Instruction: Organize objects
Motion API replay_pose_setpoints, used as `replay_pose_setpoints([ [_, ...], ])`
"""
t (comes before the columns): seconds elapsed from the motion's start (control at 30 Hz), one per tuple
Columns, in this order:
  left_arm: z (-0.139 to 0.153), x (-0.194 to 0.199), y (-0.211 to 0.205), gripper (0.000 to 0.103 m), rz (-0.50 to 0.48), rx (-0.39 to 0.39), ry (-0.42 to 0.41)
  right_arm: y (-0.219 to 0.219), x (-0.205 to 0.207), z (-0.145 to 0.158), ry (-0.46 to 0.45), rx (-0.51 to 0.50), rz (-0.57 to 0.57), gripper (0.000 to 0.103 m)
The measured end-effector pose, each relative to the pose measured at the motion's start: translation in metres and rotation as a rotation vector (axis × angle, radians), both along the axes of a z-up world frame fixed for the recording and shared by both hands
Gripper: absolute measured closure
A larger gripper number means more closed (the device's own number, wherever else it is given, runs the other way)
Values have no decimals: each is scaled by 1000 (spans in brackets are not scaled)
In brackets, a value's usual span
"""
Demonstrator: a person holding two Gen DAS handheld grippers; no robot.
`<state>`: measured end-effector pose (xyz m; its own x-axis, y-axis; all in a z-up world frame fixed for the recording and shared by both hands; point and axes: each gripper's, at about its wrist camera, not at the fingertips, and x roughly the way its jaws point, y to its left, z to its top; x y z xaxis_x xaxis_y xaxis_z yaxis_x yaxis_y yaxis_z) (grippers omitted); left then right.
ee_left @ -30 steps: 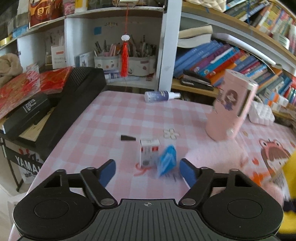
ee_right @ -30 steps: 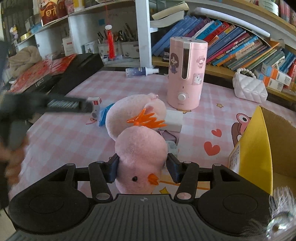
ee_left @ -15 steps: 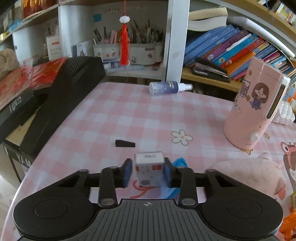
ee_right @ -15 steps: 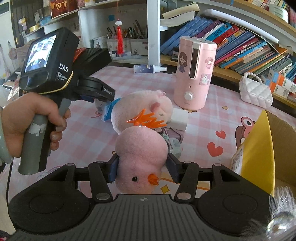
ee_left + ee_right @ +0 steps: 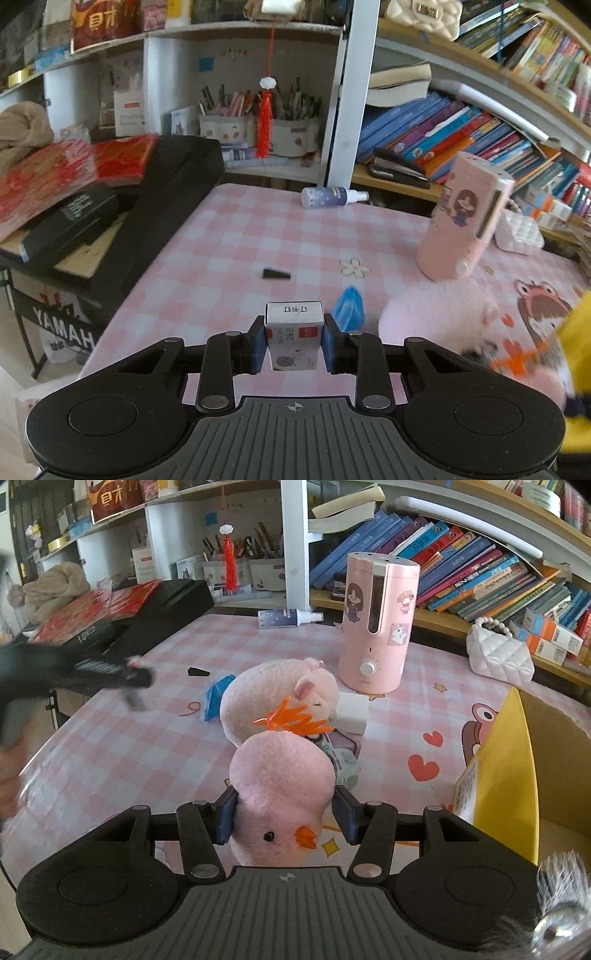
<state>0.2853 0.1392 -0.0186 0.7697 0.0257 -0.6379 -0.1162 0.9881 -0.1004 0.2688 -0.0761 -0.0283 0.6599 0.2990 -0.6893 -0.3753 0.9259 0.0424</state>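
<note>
My left tool point(image 5: 294, 341) is closed on a small white box point(image 5: 294, 336); both blue pads press its sides and it sits upright between them, above the pink checked surface point(image 5: 236, 254). The box top reads 订书钉, and its front has red patches with print too small for me to read. Just beyond it a blue wrapper point(image 5: 349, 308) lies on the surface, with a small black wedge point(image 5: 276, 274) farther off and a spray bottle point(image 5: 327, 196) lying on its side near the shelf.

My right tool point(image 5: 284, 806) is clamped on a pink plush chick point(image 5: 282, 794), its pads sunk into the sides, black eye and orange beak facing me. An orange claw clip point(image 5: 293, 720) shows just behind the chick's top. Behind that a pink plush pig point(image 5: 277, 698) lies on the surface, touching a white block point(image 5: 352, 710). A pink humidifier point(image 5: 376, 627) with cartoon stickers stands upright beyond. A yellow-edged carton point(image 5: 517, 760) sits at my right.

At the left edge I read "YAMAH" on a black stand point(image 5: 62, 328).
</note>
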Motion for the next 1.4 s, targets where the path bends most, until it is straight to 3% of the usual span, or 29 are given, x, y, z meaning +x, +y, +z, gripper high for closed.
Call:
replay_pose_setpoints([
  [0.4,19,-90,6,75,-92,-76,1,-2,-45,18,-13,15,-46,53],
  [0.7,27,-139,4,75,-195,-54,-42,5,-92,28,-26,25,-91,53],
  [1.4,16,-237,-6,75,-417,-58,8,0,-216,15,34,41,-261,53],
])
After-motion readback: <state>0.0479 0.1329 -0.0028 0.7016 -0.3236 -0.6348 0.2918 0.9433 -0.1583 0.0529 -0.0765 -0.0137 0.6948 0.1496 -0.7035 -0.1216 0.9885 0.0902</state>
